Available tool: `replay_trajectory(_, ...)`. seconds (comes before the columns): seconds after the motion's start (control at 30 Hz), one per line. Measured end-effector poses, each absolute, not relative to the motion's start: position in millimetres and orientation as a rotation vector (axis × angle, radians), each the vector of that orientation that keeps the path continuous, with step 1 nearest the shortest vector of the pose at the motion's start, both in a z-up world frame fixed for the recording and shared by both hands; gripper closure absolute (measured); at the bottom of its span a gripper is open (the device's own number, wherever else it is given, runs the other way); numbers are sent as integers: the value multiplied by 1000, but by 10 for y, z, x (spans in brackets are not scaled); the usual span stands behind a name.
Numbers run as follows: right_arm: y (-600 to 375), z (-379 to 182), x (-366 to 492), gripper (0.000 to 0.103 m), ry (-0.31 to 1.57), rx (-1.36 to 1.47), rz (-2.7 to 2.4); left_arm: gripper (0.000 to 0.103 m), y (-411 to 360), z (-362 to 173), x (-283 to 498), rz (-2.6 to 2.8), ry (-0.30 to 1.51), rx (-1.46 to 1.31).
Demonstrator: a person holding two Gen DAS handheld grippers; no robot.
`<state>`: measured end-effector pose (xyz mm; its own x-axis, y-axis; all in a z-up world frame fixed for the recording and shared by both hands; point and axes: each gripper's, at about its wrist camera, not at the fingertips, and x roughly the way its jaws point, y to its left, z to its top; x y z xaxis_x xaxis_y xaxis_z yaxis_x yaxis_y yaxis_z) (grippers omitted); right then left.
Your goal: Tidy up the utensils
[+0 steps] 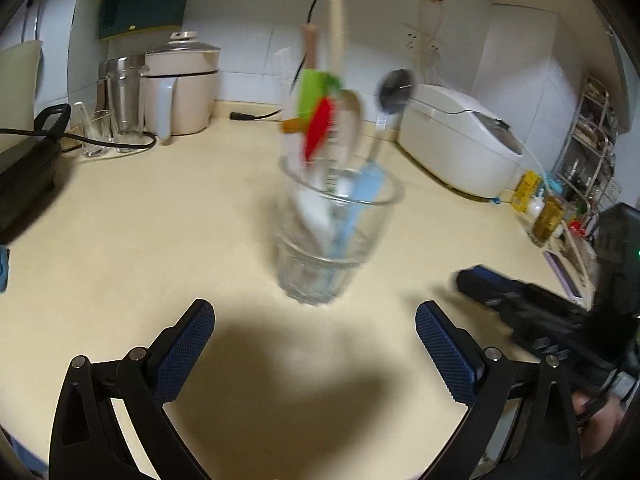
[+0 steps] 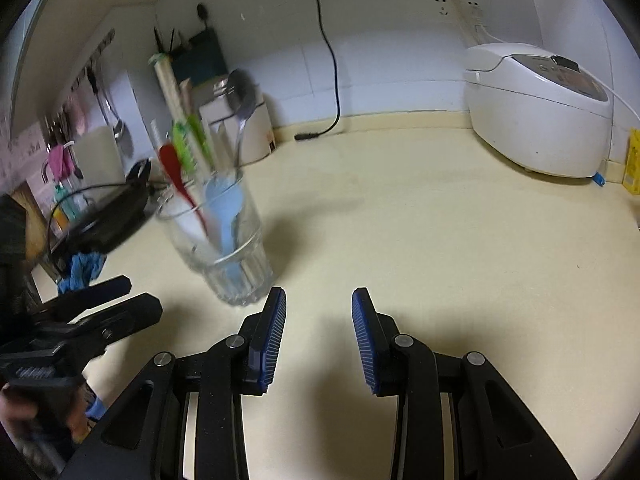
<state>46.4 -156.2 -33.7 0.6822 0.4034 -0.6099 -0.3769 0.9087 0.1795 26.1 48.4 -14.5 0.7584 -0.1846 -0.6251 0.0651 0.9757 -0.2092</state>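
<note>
A clear glass cup (image 1: 332, 240) stands on the cream counter (image 1: 160, 240). It holds several utensils: a red spoon (image 1: 318, 128), a green-handled one, a light blue spoon (image 1: 360, 200), a metal spoon (image 1: 394, 90) and wooden chopsticks (image 1: 336, 32). My left gripper (image 1: 314, 314) is open wide just short of the cup, nothing between its fingers. In the right wrist view the cup (image 2: 224, 248) stands left of my right gripper (image 2: 319, 298), whose jaws are apart over bare counter. The left gripper (image 2: 138, 294) shows at that view's left edge, the right gripper (image 1: 480, 282) at the left wrist view's right.
A white rice cooker (image 2: 540, 108) sits at the back right. A white appliance (image 1: 184, 88), small glasses (image 1: 96, 136) and a black cabled device (image 1: 24, 176) line the left. Bottles (image 1: 548, 216) crowd the right edge. A blue cloth (image 2: 82, 268) lies left.
</note>
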Motion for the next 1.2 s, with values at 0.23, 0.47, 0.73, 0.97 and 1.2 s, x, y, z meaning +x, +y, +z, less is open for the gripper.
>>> replay_trajectory(0.23, -1450, -232, 163, 69, 673, -40, 417, 1, 223, -129, 15, -79, 673, -129)
replay_trajectory(0.47, -1546, -238, 108, 69, 683, -26, 395, 1, 267, -90, -100, 0, 626, -134)
replay_trajectory(0.73, -1554, -297, 84, 69, 703, -23, 403, 1, 239, -101, -99, 100, 644, -59)
replay_trajectory(0.97, -1521, -325, 90, 69, 707, -33, 411, 1, 240, -165, -61, 58, 678, -85)
replay_trajectory(1.2, -1474, -369, 106, 69, 720, -42, 412, 1, 223, -159, -80, 120, 657, -43)
